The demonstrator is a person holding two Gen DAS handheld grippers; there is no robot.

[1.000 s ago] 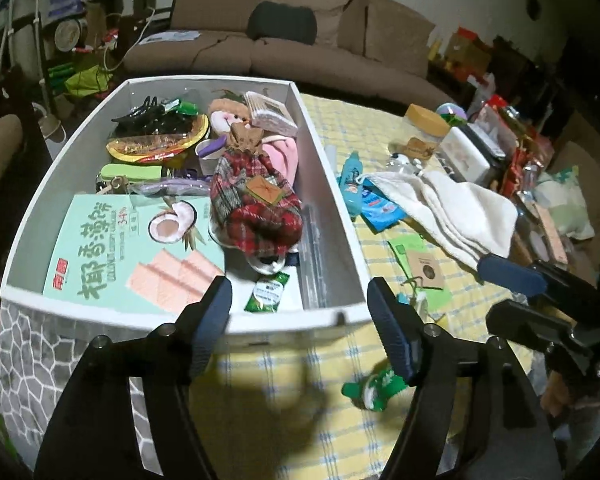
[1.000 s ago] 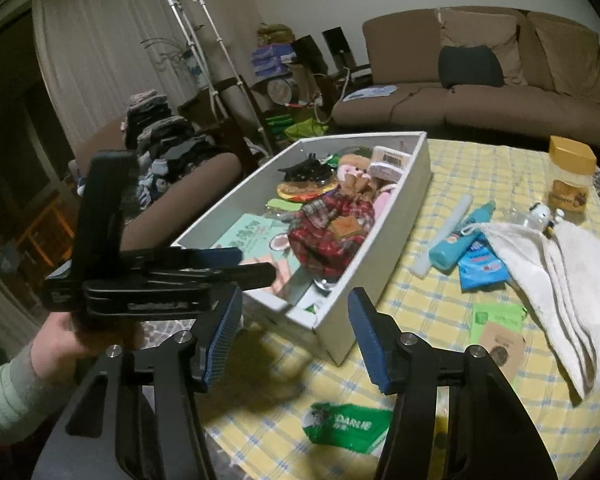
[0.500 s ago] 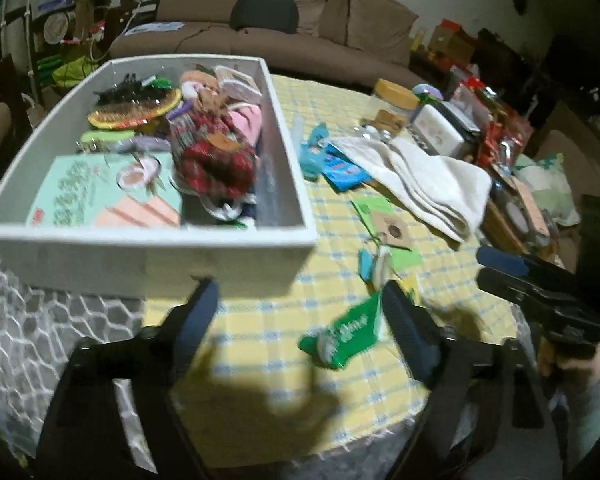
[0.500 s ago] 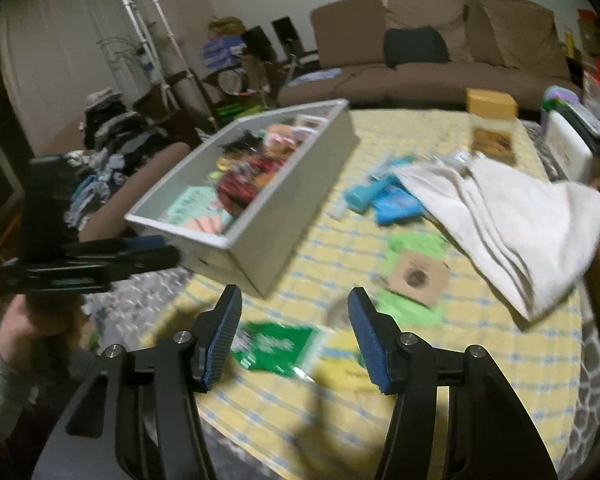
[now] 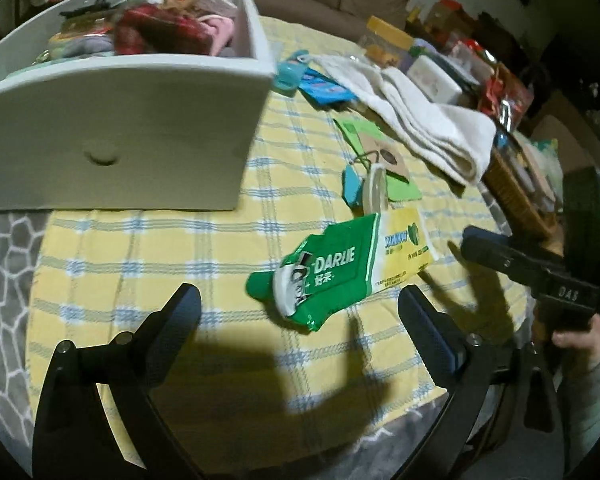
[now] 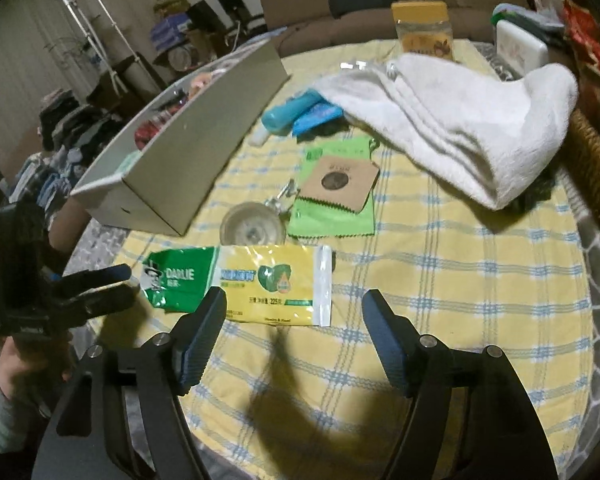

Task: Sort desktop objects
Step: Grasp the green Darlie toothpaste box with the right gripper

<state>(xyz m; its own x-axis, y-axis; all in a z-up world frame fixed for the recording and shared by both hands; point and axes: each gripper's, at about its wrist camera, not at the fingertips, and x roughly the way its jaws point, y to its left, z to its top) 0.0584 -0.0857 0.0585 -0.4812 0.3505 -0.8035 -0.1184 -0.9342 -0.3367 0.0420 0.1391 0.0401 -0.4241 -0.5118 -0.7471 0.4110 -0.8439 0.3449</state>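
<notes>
From the left wrist view, the left gripper (image 5: 300,312) hung with its jaws wide apart and empty just near of the green-and-yellow Darlie toothpaste pack (image 5: 340,268), which lay flat on the checked tablecloth (image 5: 172,240) to the right of the white box (image 5: 140,128); a clean grasp would likely mean closing on the crumpled green end. From the right wrist view, the right gripper (image 6: 292,328) also stood spread and empty over the pack's yellow half (image 6: 268,284), so only one claw should pinch it while the other stays clear.
</notes>
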